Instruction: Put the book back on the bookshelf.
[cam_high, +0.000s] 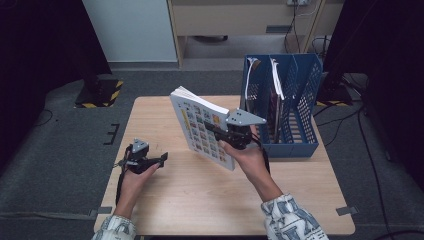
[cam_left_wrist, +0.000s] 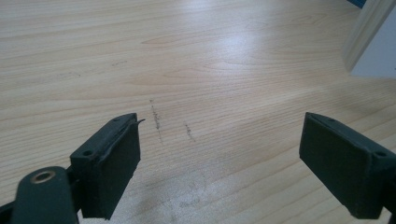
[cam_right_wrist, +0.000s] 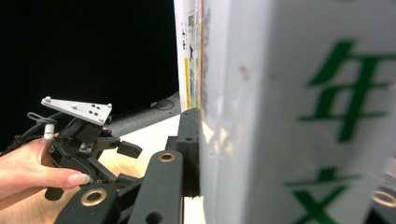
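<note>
A light wooden table (cam_high: 165, 210) carries a blue three-slot file rack (cam_high: 305, 100) at its far right corner, two of its slots already holding upright books, the rightmost slot looking free. Lifted clear of the tabletop just left of the rack is a thick softcover book (cam_high: 200, 127), its cover printed with a grid of small pictures, tilted with the spine low and the page edges up. The right gripper (cam_high: 231, 132) is clamped across the book near its lower right edge, one black pad pressed flat on the cover in the right gripper view, where the white spine with green characters (cam_right_wrist: 336, 116) looms close. The left gripper (cam_high: 150, 161) rests low over the bare wood at the near left, its jaws spread wide with nothing between them. By its thickness the book is likely fairly heavy for a one-sided pinch and, being softbound, may sag or swing at the free end; the glossy cover could slip under the pads. A hold near the spine, where the block is stiffest, looks the safest, with the idle gripper available to steady the far edge.
</note>
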